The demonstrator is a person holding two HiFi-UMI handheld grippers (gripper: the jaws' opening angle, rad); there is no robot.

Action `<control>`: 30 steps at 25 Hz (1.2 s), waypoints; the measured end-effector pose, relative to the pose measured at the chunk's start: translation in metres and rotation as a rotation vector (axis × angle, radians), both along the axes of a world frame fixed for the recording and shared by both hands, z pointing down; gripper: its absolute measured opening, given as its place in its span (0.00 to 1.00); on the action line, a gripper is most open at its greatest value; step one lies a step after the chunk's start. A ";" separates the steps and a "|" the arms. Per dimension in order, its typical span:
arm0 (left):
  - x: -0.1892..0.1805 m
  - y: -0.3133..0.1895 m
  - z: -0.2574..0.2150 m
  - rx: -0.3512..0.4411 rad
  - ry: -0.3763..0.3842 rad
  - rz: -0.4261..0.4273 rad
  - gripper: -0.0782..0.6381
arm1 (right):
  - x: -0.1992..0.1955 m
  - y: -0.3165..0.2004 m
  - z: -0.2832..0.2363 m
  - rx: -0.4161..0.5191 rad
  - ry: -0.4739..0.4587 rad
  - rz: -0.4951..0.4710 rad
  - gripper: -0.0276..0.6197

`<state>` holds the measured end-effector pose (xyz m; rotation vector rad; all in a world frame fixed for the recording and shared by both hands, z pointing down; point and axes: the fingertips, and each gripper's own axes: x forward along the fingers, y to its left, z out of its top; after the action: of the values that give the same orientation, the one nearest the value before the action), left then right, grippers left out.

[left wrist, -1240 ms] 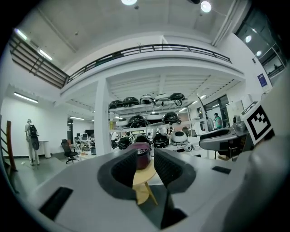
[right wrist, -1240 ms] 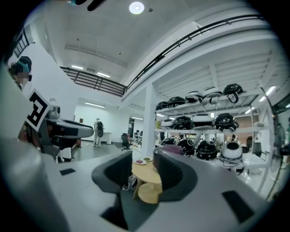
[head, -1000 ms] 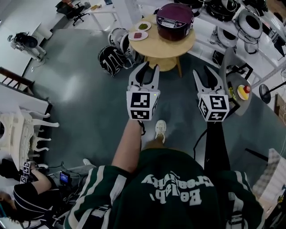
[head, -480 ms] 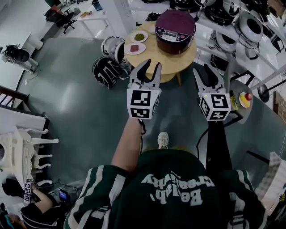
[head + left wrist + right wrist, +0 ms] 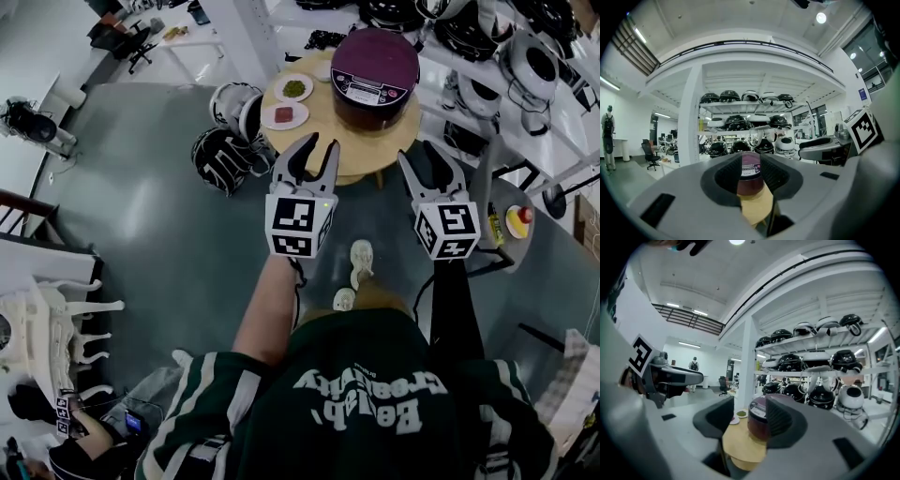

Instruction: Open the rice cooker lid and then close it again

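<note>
Maroon round rice cooker [image 5: 374,64], lid down, on round wooden surface [image 5: 370,148]. Left claw [image 5: 323,142] partly apart, empty; right claw [image 5: 427,157] has just been opening, empty; neither touches cooker.

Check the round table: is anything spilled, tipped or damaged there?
Nothing stands out. The rice cooker stands upright with its lid shut on the round table, and the two small plates lie flat beside it, each holding its food.

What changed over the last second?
The person walked toward the table, bringing the left hand-held gripper and right hand-held gripper nearer the cooker. The right jaws have just been opening, holding nothing. Cooker lid stays shut, untouched; plates unmoved.
</note>
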<state>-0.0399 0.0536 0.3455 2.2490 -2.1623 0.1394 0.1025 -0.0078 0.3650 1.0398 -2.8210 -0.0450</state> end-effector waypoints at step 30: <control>-0.095 -0.263 0.043 -0.038 -0.013 0.026 0.31 | -0.129 -0.232 0.067 -0.176 0.110 -0.222 0.36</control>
<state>-0.1352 -0.2099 0.3887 2.2621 -2.1188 0.1943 -0.0261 -0.2402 0.4318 0.6642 -2.7663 0.1172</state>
